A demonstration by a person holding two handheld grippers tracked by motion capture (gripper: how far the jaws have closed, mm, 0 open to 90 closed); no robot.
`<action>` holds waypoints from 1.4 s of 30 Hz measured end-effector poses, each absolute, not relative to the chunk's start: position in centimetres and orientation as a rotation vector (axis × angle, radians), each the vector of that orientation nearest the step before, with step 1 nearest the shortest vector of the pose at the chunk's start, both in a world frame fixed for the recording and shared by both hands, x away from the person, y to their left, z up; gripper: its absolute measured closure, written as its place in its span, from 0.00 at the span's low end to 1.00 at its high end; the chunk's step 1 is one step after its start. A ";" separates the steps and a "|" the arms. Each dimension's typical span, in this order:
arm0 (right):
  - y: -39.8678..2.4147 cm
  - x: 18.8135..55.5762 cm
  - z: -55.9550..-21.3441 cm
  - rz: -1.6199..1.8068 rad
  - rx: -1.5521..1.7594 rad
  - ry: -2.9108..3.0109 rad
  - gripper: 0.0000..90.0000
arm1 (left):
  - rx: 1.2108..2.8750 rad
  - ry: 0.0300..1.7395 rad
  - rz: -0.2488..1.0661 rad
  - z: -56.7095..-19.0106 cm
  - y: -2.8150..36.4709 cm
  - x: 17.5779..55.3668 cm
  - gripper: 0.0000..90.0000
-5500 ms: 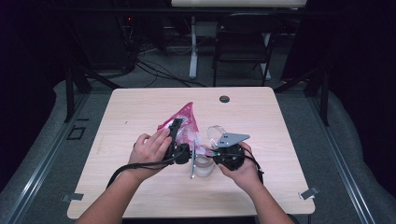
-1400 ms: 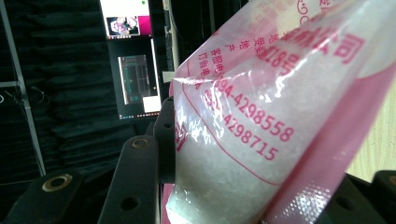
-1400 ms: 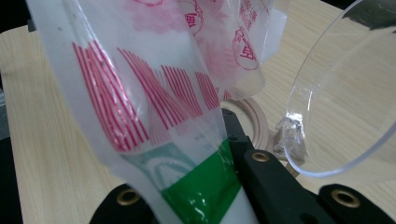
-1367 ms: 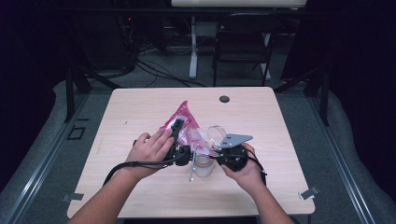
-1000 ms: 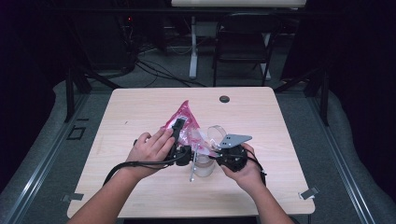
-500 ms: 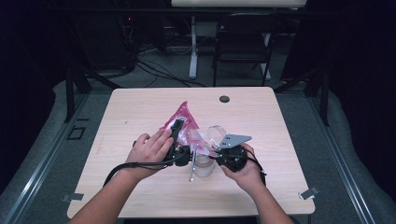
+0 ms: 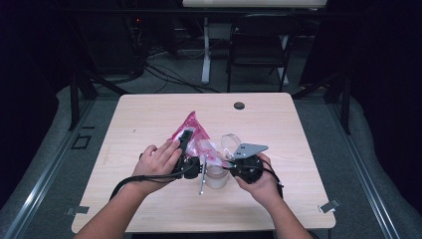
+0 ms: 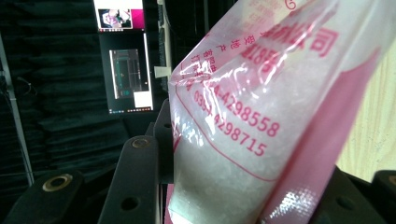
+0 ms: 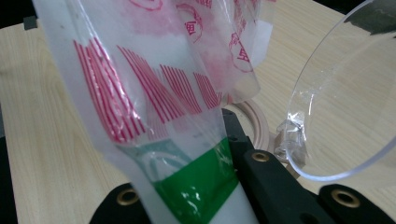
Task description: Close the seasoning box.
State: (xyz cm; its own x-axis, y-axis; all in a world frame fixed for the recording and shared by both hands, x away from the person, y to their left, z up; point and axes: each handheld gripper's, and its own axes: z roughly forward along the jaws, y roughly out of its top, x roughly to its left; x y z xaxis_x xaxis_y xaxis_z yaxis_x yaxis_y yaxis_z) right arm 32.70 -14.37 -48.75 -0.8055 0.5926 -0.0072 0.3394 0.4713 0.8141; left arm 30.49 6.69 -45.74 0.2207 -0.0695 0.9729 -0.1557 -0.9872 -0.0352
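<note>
With almost nothing shifted over the past seconds, the left gripper point(image 7: 185, 144) and right gripper point(image 7: 234, 162) stay clamped, fingers closed on the pink bag point(image 7: 191, 130) of white granules above the jar point(image 7: 216, 175) on the desk point(image 7: 298, 149), pouring apparently not begun.

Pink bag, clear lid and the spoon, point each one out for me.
Pink bag point(image 7: 191, 124), high view, its upper pink corner.
Clear lid point(image 9: 345, 112), right gripper view, middle of its disc.
Spoon point(image 7: 202, 185), high view, its handle.
</note>
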 end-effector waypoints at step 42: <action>-13.5 32.8 -48.6 1.278 0.760 2.437 1.00 | 2.437 -0.136 1.888 -46.5 8.2 30.2 0.68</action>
